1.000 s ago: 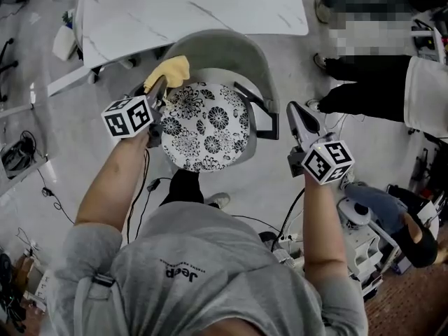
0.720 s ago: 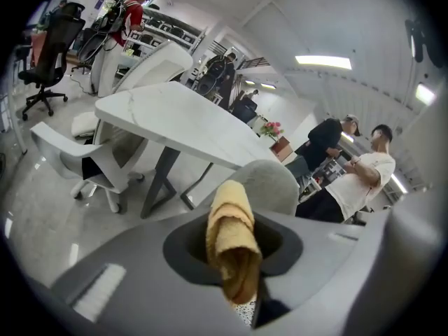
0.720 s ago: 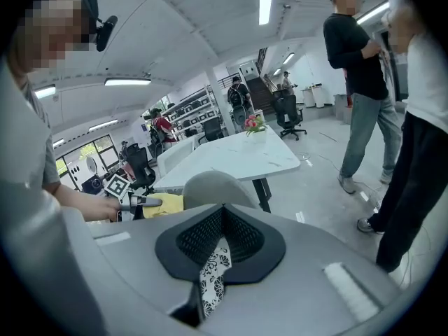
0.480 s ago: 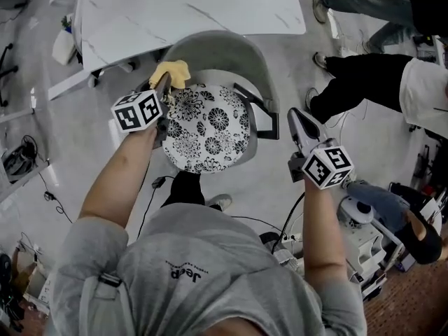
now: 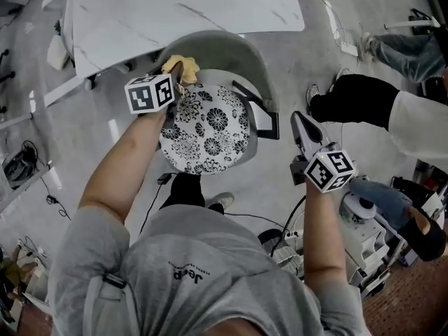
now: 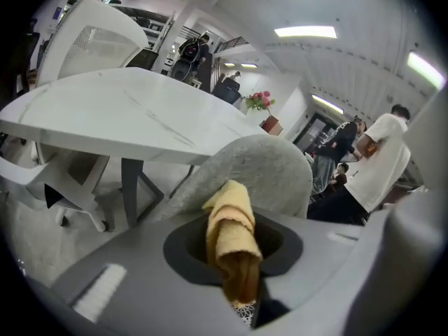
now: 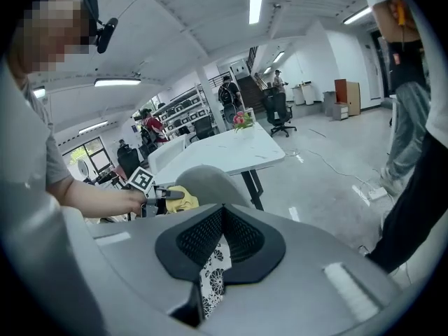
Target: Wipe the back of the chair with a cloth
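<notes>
**Step in hand:** judged to be the wiping stroke itself, at or close to the left end of the chair back; most of the curve looks not yet covered.

**Left gripper** (image 5: 179,75): the jaws are clamped on a yellow cloth (image 6: 228,231). It is pinched at its lower end, and the rest stands up as a bunched fold ahead of the jaw tips. The chair back (image 6: 269,165), grey and curved, rises directly beyond that fold. In the head view the cloth lies against the inner left part of the back. Firm contact cannot be confirmed from either view. The patterned seat cushion (image 5: 208,128) lies below and to the right of this gripper. The white table (image 5: 182,5) stands beyond the chair back, well past the jaws.

**Next move, as judged:** press the free fold onto the back and sweep it rightward along the curve. The wrist should turn with the bend so that cloth, not jaw, meets the upholstery. The grip on the cloth should hold.

**Right gripper** (image 5: 303,126): the jaws are together and hold nothing. Only the cushion pattern shows through the slit beneath the pads. It hangs apart from the chair, off the chair's right side, and touches nothing. It has no evident part in the stroke.
</notes>
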Demonstrator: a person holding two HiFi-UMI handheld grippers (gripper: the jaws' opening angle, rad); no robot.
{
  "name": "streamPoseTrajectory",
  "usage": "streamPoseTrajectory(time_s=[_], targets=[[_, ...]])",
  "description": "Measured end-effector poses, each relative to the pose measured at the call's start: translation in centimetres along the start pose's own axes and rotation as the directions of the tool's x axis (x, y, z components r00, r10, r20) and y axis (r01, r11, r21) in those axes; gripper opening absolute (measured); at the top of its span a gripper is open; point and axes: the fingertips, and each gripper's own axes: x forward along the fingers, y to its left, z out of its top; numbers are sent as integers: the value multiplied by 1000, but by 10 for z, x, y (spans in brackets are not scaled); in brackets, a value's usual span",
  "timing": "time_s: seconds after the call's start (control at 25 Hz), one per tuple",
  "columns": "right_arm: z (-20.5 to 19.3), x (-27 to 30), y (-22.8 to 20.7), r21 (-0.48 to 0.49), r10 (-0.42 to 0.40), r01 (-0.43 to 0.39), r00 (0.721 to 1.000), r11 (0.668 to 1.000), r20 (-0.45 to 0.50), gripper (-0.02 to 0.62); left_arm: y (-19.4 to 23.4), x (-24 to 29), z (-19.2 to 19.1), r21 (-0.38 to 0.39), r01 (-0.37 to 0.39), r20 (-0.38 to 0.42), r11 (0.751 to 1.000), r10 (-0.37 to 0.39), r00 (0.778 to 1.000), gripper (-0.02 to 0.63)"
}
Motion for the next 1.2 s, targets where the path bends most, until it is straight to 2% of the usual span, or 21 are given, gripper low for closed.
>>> streamPoseTrajectory(time_s=[0.16, 0.32, 0.64, 0.84, 1.04, 1.2], targets=[[3, 1, -3, 3, -7, 7, 1000, 1000, 11, -2, -13, 16, 1, 18, 21, -27, 1000, -21, 999, 117], [4, -4, -12, 13, -28, 27, 999, 1000, 24, -2, -33, 39, 0, 71, 34, -76, 997, -29, 997, 117], [-7, -26, -36, 62, -84, 82, 995, 995, 44, -2, -106, 91, -9, 169, 115, -171, 979, -85, 982, 117], [-11, -41, -44, 83, -108, 103, 993, 991, 56, -2, -156, 112, -25, 235, 201, -227, 951, -148, 963, 117], [-11, -55, -53, 98, -124, 117, 990, 988, 74, -2, -186, 123, -43, 297, 258, -294, 919, -169, 941, 117], [-10, -58, -54, 98, -124, 117, 989, 988, 75, -2, -197, 123, -48, 276, 310, -305, 910, -222, 926, 117]])
